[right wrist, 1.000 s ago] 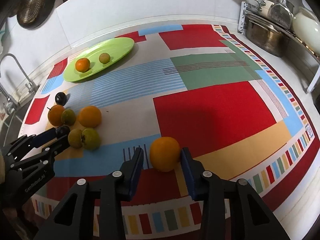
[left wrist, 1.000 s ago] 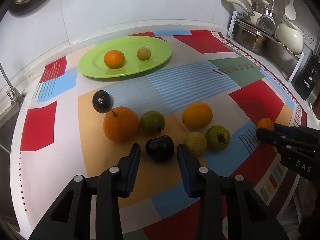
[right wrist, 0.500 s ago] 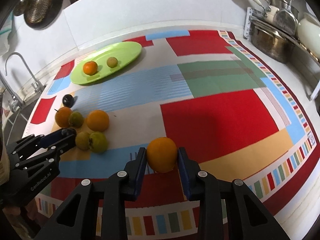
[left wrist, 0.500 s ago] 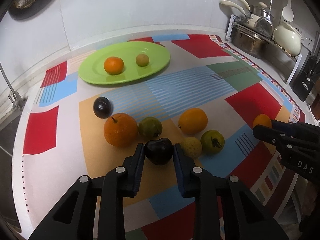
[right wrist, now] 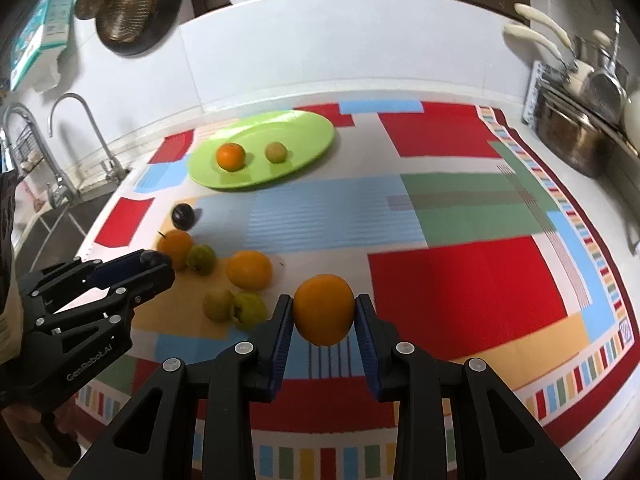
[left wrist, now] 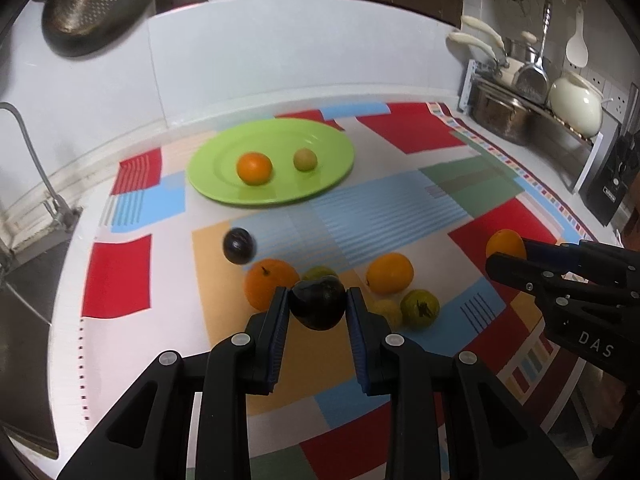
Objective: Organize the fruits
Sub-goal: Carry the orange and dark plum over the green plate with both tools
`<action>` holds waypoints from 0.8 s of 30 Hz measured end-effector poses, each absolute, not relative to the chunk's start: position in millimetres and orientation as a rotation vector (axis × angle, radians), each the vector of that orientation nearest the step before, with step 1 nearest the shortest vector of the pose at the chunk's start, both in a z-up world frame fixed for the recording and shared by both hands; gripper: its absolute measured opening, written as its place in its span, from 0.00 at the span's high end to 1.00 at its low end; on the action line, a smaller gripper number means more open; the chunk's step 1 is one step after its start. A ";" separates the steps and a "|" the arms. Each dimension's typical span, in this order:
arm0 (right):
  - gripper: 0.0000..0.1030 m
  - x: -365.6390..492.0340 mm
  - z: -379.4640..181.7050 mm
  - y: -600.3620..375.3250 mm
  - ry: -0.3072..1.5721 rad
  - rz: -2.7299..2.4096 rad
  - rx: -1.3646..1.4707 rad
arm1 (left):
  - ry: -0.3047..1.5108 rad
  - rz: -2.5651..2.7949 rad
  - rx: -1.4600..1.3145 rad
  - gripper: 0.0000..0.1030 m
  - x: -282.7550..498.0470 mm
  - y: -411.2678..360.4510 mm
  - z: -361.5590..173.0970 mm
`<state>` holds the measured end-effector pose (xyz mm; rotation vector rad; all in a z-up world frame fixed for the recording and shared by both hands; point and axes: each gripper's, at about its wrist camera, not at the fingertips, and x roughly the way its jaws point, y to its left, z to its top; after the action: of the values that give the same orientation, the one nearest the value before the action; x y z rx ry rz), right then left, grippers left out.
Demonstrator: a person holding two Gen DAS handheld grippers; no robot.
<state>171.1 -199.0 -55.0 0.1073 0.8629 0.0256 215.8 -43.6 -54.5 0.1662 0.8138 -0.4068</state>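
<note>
My left gripper is shut on a dark plum and holds it just above the cloth. In the right wrist view my right gripper is shut on an orange, also lifted off the cloth. A green plate at the back holds a small orange and a pale green fruit. Loose on the cloth lie a second dark plum, a stemmed orange, another orange, and green and yellowish fruits. The left gripper shows at the left of the right wrist view.
A patchwork cloth covers the counter. A sink with taps lies to the left. A rack with pots and ladles stands at the back right. A white backsplash runs behind the plate.
Both grippers closed on their fruits, the left on the dark plum and the right on the orange, and both have risen with them off the cloth.
</note>
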 end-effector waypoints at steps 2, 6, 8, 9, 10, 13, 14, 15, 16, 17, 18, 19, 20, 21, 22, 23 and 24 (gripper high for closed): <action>0.69 172.5 -50.2 -197.0 0.846 0.042 0.101 | 0.798 -0.396 0.164 0.72 214.0 -41.2 -50.0; 0.69 176.8 -42.0 -193.1 0.820 0.072 0.093 | 0.776 -0.383 0.155 0.72 213.4 -36.7 -41.1; 0.69 179.8 -37.8 -191.0 0.806 0.090 0.092 | 0.762 -0.377 0.147 0.72 213.9 -34.0 -36.1; 0.69 181.2 -36.1 -190.1 0.801 0.095 0.094 | 0.755 -0.374 0.145 0.72 214.4 -32.9 -33.5; 0.69 183.4 -33.3 -189.2 0.792 0.104 0.097 | 0.750 -0.371 0.143 0.72 214.9 -32.4 -31.4; 0.69 188.1 -25.9 -186.7 0.764 0.120 0.095 | 0.730 -0.362 0.140 0.72 217.2 -30.8 -24.5; 0.69 189.6 -23.6 -186.1 0.755 0.124 0.092 | 0.723 -0.360 0.140 0.72 218.5 -30.6 -22.3; 0.69 191.3 -21.1 -185.4 0.747 0.128 0.090 | 0.716 -0.358 0.142 0.72 220.0 -30.5 -19.8; 0.69 193.9 -17.7 -184.9 0.735 0.136 0.090 | 0.704 -0.357 0.141 0.72 221.9 -30.2 -16.1; 0.69 196.2 -15.1 -184.8 0.728 0.141 0.091 | 0.694 -0.355 0.141 0.72 223.3 -30.3 -13.2; 0.69 199.4 -11.9 -184.6 0.719 0.146 0.093 | 0.687 -0.353 0.142 0.72 224.4 -30.5 -11.0; 0.69 202.0 -9.4 -184.6 0.711 0.152 0.094 | 0.676 -0.351 0.143 0.72 226.1 -30.6 -8.0; 0.69 203.5 -7.5 -184.8 0.705 0.156 0.095 | 0.667 -0.350 0.144 0.72 227.4 -30.7 -5.8; 0.69 205.2 -5.5 -184.7 0.698 0.158 0.094 | 0.659 -0.349 0.145 0.72 228.7 -31.3 -3.4; 0.69 208.1 -2.8 -184.1 0.687 0.162 0.088 | 0.648 -0.349 0.147 0.72 230.6 -32.0 0.0; 0.69 210.0 -1.2 -183.5 0.681 0.164 0.083 | 0.640 -0.349 0.151 0.72 232.0 -32.6 1.9; 0.69 212.7 1.0 -183.1 0.673 0.168 0.078 | 0.632 -0.346 0.156 0.72 233.9 -33.4 3.8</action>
<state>212.7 -183.1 1.0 0.0784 0.6735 0.1683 233.9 -33.4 3.8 0.1563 0.6323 -0.3463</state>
